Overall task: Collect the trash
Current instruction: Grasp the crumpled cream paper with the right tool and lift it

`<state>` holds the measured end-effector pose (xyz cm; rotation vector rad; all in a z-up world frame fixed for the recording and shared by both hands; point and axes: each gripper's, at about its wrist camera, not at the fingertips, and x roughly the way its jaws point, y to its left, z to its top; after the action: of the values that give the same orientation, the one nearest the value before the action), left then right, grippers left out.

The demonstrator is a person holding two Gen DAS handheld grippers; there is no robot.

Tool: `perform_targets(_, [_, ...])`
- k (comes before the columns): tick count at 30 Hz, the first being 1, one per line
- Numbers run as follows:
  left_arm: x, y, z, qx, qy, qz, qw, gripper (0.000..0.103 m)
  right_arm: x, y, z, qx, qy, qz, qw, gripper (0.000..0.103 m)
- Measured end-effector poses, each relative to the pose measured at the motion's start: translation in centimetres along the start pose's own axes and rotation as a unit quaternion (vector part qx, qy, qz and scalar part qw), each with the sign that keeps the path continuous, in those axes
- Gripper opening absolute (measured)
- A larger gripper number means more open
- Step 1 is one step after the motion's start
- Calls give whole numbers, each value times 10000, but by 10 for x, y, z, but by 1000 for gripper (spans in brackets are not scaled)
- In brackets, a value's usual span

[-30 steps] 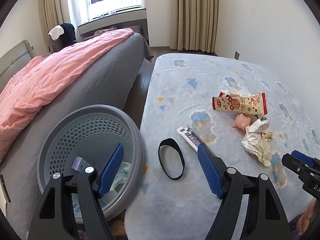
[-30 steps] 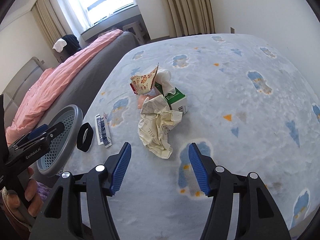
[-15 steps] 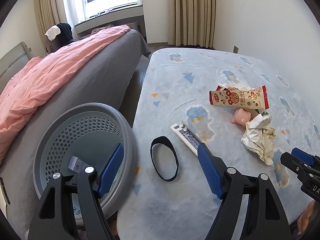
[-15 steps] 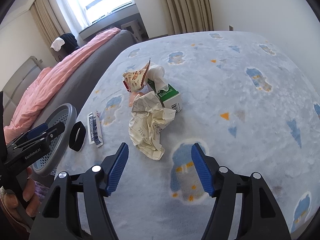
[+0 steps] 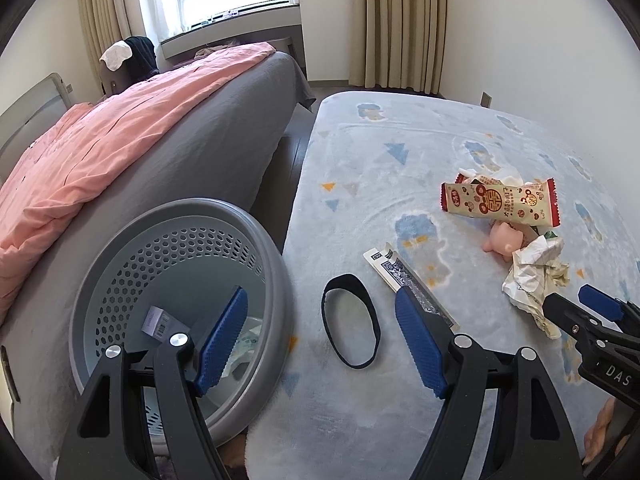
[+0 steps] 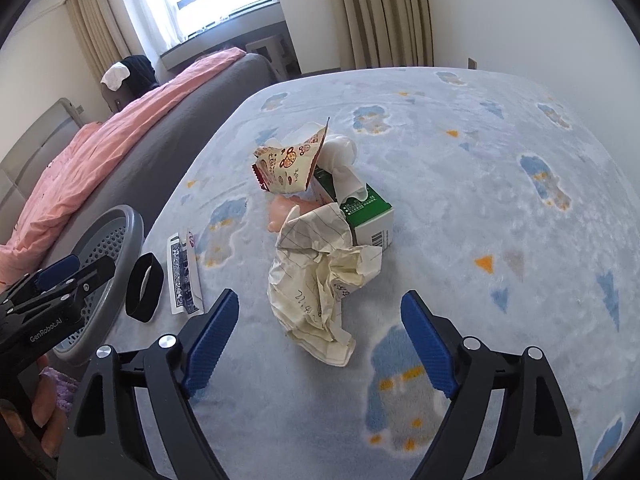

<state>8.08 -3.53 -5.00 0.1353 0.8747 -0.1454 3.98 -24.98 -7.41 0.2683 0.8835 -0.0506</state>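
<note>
The right gripper [image 6: 316, 340] is lined up on the crumpled paper [image 6: 320, 284], and this is the relation that counts: the wad lies straight ahead of the jaws, just beyond the fingertips, not yet between the pads. Those jaws have just been opening and now stand wide, nothing in them. The paper's long axis runs away from the gripper, from its near tail on the rug [image 6: 500, 184] up toward the green carton [image 6: 368, 216] it leans against, so the pads would straddle it across its narrow width. Judging by that, a short push forward and down should put the wad in the gap. The left gripper [image 5: 320, 340] is also wide open and empty, hovering between the grey basket [image 5: 276, 280] on one side and the black band [image 5: 350, 322] and flat wrapper [image 5: 404, 284] on the other. From its view the paper sits well off to the right, close to the right gripper's tips, so the right hand is clearly the nearer. The snack packet [image 6: 292, 164] lies behind the wad, farther off.
</note>
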Motion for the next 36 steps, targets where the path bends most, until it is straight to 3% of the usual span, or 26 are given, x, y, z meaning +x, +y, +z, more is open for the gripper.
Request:
perform_targets(14, [-1, 20, 3, -233, 50, 65, 9997, 73, 35, 14, 11, -63, 155, -376, 9992, 88])
perform_targets(16, [-1, 21, 2, -234, 55, 79, 9997, 73, 38, 17, 10, -100, 169, -434, 9989, 85])
perform_targets(20, [-1, 22, 2, -234, 55, 81, 9997, 73, 40, 16, 8, -102, 204, -507, 9985, 65])
perform_targets(36, [-2, 8, -3, -113, 12, 17, 9999, 73, -12, -12, -11, 195, -38, -332, 9993, 61])
